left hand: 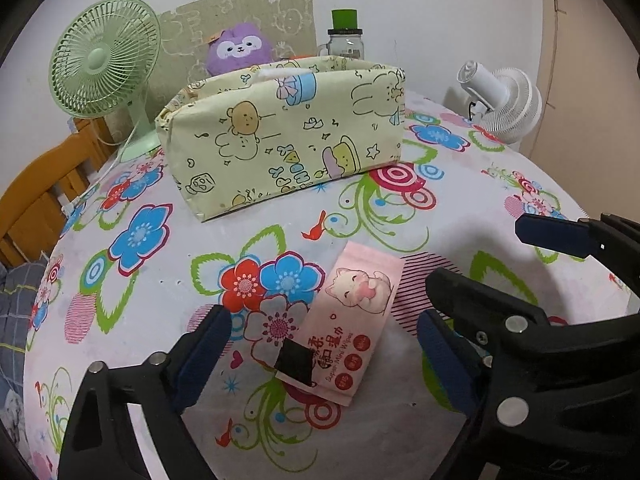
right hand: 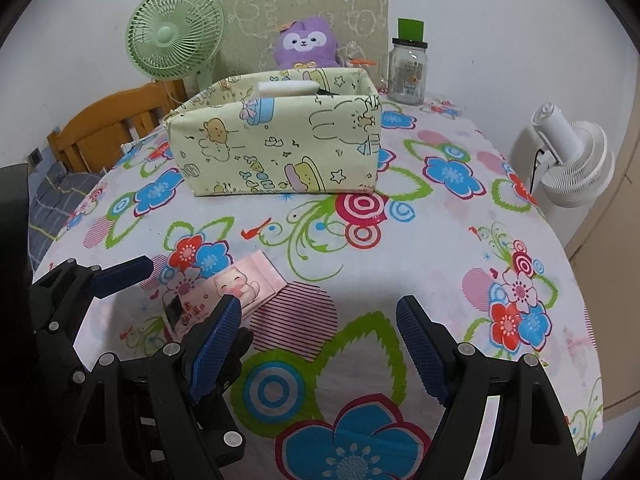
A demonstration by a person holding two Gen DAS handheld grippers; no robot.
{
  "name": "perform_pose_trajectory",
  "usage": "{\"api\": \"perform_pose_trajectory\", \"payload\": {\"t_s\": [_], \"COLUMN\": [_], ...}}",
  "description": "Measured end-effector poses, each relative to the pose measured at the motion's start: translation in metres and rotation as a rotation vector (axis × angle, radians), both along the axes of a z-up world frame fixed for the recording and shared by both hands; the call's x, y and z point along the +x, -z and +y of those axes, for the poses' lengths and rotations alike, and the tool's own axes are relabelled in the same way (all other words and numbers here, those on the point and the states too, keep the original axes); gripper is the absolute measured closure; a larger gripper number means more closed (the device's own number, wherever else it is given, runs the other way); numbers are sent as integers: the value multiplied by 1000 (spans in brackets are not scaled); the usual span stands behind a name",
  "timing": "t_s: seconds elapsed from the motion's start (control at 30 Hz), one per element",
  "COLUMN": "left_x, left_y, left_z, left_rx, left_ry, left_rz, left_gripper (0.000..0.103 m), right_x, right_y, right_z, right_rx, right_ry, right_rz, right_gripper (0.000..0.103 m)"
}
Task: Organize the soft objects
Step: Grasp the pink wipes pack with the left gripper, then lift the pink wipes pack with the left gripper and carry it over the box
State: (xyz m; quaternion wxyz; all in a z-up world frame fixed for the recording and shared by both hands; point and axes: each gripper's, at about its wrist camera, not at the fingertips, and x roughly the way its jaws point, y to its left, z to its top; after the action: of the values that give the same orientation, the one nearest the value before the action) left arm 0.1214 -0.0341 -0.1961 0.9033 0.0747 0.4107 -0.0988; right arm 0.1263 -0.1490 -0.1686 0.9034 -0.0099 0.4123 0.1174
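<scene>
So the table (right hand: pixel 400 264) takes up most of both views, covered in a loud flower-print cloth, with a wooden chair (right hand: pixel 104 128) tucked at its far left edge. Toward the back middle sits a pale yellow fabric box (right hand: pixel 276 148) with cartoon bears and bunnies on it, open at the top, and something white (right hand: pixel 286 89) is sticking up inside it. Behind the box there's a green desk fan (right hand: pixel 176 38) on the left, a purple plush (right hand: pixel 306 42) leaning on a printed board, and a glass jar mug (right hand: pixel 408 70) with a green thing on its lid. A white fan (right hand: pixel 568 160) sits off the right edge. Closer in, the left tongs (left hand: pixel 320 360) are spread wide, low over the table with one finger either side of a pink wet wipes pack (left hand: pixel 344 316), not touching it as far as I can see. The pack lies flat near the front left, cat picture up, with a black patch on it. The right tongs (right hand: pixel 320 344) are wide open too, holding nothing, just to the right of the pack.
</scene>
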Motion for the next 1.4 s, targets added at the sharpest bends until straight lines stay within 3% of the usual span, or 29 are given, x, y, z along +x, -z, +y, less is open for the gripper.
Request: {"api": "perform_pose_trajectory", "payload": {"t_s": [0.23,0.43,0.5,0.67,0.8,1.4], "left_x": [7,7,7,5,6,4], "left_y": [8,9,9,6,6,-21], "left_z": [1,3,2,-3,-1,-9], "left_rx": [11,-27,-39,-31,-68,-72], "left_ry": [0,24,31,40,28,-60], "left_rz": [33,53,58,54,69,34], "left_gripper": [22,36,50,60,61,62], "right_x": [7,11,13,15,17,17], "right_y": [9,12,13,13,13,-12], "right_z": [-1,-3,-3,-3,-4,-17], "right_rx": [-10,7,11,8,20,59], "right_ry": [2,8,11,13,18,27], "right_rz": [34,50,55,58,62,58], "right_gripper": [21,21,21,21,21,21]}}
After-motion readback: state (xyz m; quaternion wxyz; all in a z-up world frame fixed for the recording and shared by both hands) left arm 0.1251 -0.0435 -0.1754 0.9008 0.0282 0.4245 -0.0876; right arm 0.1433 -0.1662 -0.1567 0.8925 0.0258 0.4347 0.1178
